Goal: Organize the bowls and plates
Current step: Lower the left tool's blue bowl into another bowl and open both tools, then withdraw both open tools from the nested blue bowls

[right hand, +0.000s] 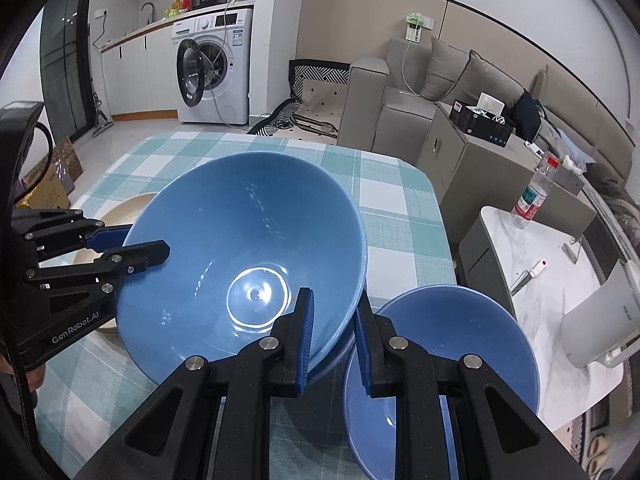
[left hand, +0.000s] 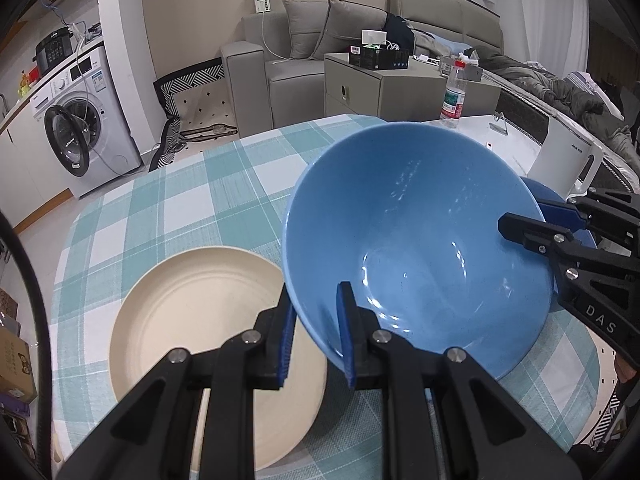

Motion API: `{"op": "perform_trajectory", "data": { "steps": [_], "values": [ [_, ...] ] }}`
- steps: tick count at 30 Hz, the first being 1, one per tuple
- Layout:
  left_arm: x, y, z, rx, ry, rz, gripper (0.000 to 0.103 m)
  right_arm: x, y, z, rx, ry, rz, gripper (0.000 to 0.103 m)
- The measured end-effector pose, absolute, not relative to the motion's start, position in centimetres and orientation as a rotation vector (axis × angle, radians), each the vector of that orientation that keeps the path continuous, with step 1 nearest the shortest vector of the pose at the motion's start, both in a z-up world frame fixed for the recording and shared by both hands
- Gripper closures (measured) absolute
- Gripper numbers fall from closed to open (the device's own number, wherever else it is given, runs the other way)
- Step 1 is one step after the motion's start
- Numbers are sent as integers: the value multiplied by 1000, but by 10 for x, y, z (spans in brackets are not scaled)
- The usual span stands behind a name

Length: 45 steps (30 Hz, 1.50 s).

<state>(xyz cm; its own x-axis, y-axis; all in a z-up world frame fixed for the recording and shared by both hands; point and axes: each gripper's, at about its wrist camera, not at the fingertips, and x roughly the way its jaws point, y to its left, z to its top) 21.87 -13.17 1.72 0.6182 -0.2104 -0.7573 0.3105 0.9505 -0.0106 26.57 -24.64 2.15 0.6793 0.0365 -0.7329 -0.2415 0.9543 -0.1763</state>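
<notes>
Both grippers hold one large blue bowl (left hand: 420,220) (right hand: 240,240), tilted above the checked tablecloth. My left gripper (left hand: 316,336) is shut on the bowl's near-left rim, one pad inside and one outside. In the right wrist view the same left gripper (right hand: 120,248) appears on the bowl's left edge. My right gripper (right hand: 334,342) is shut on the opposite rim and shows as the right gripper (left hand: 540,232) in the left wrist view. A cream plate (left hand: 200,320) (right hand: 124,208) lies to the bowl's left. A smaller blue bowl (right hand: 440,360) sits at the right, and another blue rim (right hand: 334,364) peeks out under the big bowl.
The table (left hand: 180,200) (right hand: 400,220) carries a teal and white checked cloth. A white kettle (left hand: 568,160) (right hand: 600,328) and a water bottle (left hand: 454,96) (right hand: 534,196) stand on a marble side table to the right. A sofa and a washing machine lie beyond.
</notes>
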Motion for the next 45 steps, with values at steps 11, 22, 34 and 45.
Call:
{"op": "perform_trajectory", "data": {
  "steps": [11, 22, 34, 45],
  "values": [
    [221, -133, 6, 140, 875, -291, 86, 266, -240, 9, -346, 812, 132, 84],
    [220, -136, 4, 169, 875, -278, 84, 264, -234, 3, -392, 810, 115, 83],
    [217, -140, 3, 189, 881, -290, 71, 265, -235, 5, -409, 807, 95, 80],
    [209, -144, 12, 196, 863, -318, 51, 251, -239, 14, -399, 760, 139, 53]
  ]
}}
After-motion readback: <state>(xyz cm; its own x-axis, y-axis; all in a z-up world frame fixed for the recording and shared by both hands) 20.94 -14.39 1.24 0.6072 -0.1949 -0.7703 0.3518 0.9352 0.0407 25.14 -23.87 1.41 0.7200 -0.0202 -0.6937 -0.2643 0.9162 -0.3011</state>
